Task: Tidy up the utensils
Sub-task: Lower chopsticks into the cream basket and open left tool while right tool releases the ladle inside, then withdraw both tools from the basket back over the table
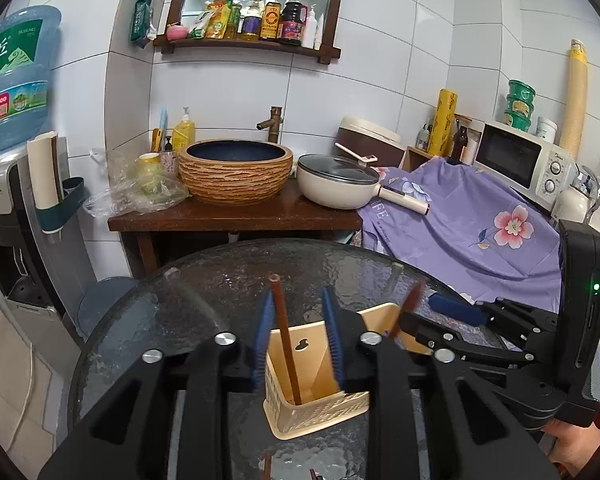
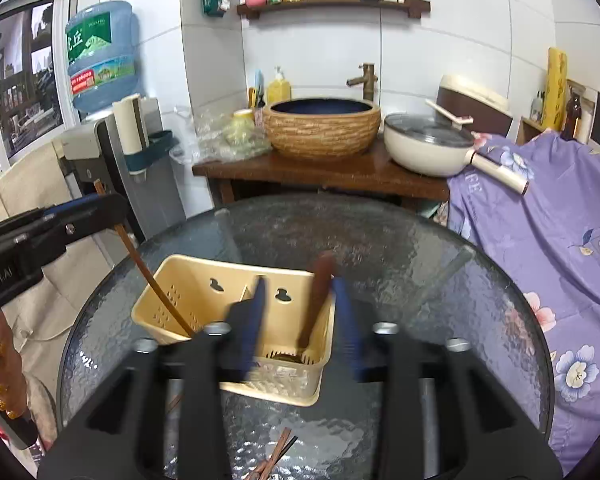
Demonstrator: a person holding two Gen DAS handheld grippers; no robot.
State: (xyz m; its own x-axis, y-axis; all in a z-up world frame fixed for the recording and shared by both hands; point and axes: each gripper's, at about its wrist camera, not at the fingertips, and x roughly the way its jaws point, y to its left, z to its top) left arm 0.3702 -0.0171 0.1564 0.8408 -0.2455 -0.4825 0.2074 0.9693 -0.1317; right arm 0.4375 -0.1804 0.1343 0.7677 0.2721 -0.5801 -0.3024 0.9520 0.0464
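Nearest the cameras, loose chopsticks (image 2: 278, 454) lie on the glass table (image 2: 440, 248). Just beyond stands the cream utensil holder (image 2: 204, 300), split into two compartments. The left gripper (image 1: 298, 312) has its pads apart around a brown chopstick (image 1: 286, 340) standing in the left compartment, not pressing it. The right gripper (image 2: 300, 304), pads also apart, flanks a brown wooden handle (image 2: 318, 300) leaning in the right compartment. Farther back, a woven basin (image 1: 236, 176) and a lidded pan (image 1: 336, 186) sit on a wooden counter (image 1: 236, 216).
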